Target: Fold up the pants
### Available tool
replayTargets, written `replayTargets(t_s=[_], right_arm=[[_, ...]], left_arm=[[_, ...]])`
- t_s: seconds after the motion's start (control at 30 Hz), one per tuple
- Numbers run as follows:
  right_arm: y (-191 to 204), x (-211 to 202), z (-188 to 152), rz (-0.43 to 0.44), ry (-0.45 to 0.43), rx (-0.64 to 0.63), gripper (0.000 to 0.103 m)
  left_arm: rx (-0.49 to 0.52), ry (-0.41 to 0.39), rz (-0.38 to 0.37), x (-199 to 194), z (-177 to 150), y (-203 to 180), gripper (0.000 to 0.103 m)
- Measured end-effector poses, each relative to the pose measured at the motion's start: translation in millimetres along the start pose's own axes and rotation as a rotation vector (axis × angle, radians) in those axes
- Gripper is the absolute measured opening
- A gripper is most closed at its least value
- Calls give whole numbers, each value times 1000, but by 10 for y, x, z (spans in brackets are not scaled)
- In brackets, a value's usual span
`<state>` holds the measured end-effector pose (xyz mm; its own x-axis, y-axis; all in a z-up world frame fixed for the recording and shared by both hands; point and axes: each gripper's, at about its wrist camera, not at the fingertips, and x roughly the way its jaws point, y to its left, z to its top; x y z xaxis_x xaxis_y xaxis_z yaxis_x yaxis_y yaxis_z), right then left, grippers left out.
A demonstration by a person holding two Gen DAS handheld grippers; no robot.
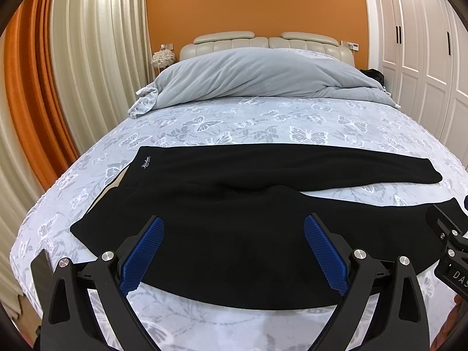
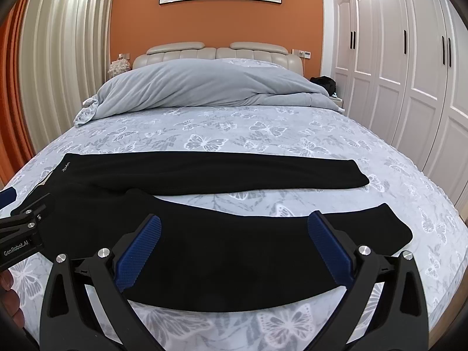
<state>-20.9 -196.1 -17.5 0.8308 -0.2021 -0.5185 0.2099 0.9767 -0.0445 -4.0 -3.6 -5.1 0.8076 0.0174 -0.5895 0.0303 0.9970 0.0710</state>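
Black pants (image 1: 222,204) lie flat just beyond both spread grippers.

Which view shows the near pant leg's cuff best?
The right wrist view: the near leg's cuff lies whole on the bed sheet, past the open right tool. In the left wrist view the right tool's body hides most of that cuff.
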Motion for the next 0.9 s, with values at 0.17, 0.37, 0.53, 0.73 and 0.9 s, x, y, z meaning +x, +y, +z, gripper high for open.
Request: replayTargets(t_s=[0.17, 0.37, 0.53, 0.73, 0.9], right_arm=[[-42, 66, -9, 13, 26, 15, 98], [-137, 199, 11, 29, 77, 30, 98], [-470, 335, 306, 84, 112, -59, 98], [-1586, 1059, 790, 89, 210, -28, 98], [-2500, 1983, 913, -40, 315, 120, 98]], left_arm=[[3, 14, -1, 55, 0, 10, 94], [-5, 41, -14, 153, 7, 2, 96], [-54, 66, -124, 368, 323, 416, 96], [-73, 121, 17, 1186, 940, 1274, 96], [-179, 259, 128, 2271, 1271, 2008, 96]])
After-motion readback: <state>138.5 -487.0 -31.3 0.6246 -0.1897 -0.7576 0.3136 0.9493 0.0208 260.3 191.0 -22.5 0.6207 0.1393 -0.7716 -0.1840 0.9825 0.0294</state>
